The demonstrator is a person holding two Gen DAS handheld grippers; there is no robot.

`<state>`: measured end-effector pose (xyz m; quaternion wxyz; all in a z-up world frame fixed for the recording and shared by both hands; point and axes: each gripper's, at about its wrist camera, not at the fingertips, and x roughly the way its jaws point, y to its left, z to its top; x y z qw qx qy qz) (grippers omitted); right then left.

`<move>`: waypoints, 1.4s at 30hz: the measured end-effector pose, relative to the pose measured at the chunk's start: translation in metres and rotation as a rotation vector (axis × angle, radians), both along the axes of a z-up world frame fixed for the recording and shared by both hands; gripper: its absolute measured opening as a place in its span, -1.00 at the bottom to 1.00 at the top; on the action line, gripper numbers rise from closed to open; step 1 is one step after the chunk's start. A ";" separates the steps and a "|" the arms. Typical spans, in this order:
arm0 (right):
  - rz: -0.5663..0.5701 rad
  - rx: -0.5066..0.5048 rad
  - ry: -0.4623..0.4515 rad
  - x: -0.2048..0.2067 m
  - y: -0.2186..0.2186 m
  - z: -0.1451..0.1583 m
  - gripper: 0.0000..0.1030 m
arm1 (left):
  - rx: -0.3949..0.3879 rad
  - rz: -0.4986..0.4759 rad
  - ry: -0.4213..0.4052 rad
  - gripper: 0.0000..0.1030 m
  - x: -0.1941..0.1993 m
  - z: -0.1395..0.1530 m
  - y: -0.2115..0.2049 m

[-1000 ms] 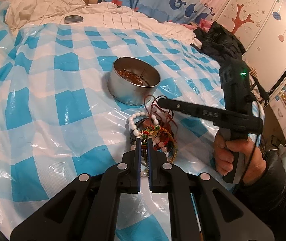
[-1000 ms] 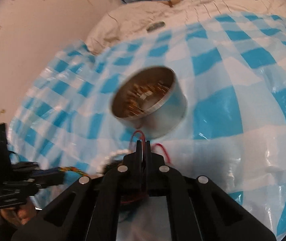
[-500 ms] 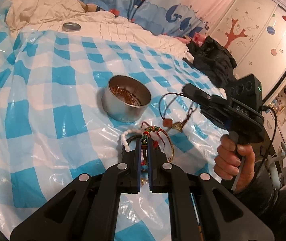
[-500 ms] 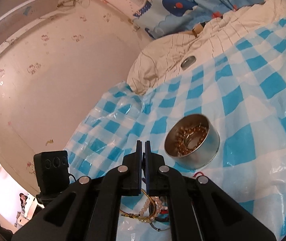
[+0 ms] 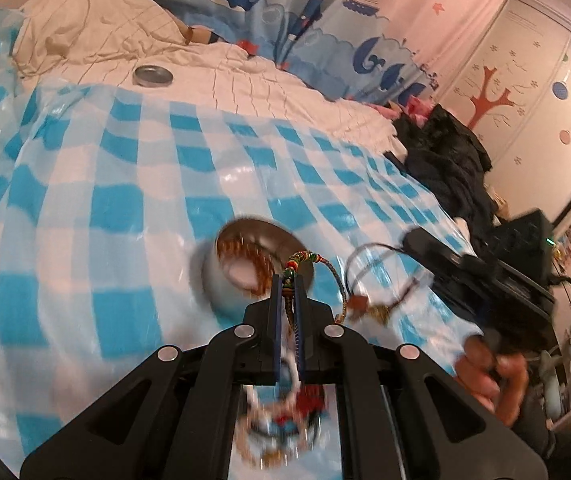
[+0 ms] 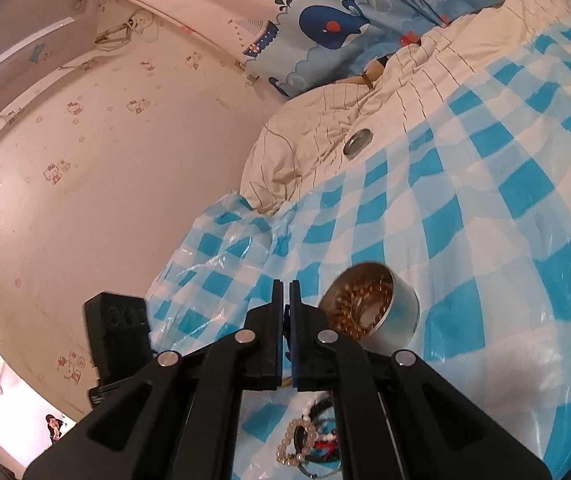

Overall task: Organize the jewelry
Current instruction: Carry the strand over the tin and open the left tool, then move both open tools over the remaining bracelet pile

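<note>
A: Which step is in hand?

B: Transfer to the tin [image 5: 251,268], by the look of it. A braided bracelet [image 5: 299,260] is pinched in the closed left tool [image 5: 288,292] and is held just in front of the tin, above the checked sheet [image 5: 97,208] on the bed. More beads hang blurred below that tool.

A: And the right tool?

B: The right tool [image 5: 425,246] is seen beside the tin, closed on a dark cord [image 5: 369,252] from which pendants dangle clear of the sheet. In its own view the jaws are shut, and only a sliver of something is glimpsed between them.

A: Where is the rest of the jewelry?

B: Amber beads [image 6: 359,308] are already coiled inside the tin. A pearl bracelet [image 6: 295,446] and a few tangled pieces are left on the sheet, nearer than the tin. The lid [image 5: 153,76] lies well beyond the tin, on the cream quilt.

A: What is called for next?

B: Probably each held piece is to be carried over the tin's rim and released only once the dangling ends are inside. A snag between cord and bracelet should be watched for, since they hang close together.
</note>
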<state>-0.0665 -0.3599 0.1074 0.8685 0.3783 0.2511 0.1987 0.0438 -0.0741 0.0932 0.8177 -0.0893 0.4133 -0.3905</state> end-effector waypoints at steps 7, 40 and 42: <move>-0.003 0.005 0.009 0.019 -0.009 0.003 -0.94 | 0.092 0.106 0.067 -0.86 0.046 -0.031 -0.040; -0.123 -0.153 0.269 0.010 -0.004 -0.039 0.19 | 0.271 -0.065 0.071 0.10 -0.056 -0.061 0.023; -0.109 -0.157 0.267 0.010 0.001 -0.039 0.20 | 0.265 -0.069 0.062 0.10 -0.059 -0.064 0.025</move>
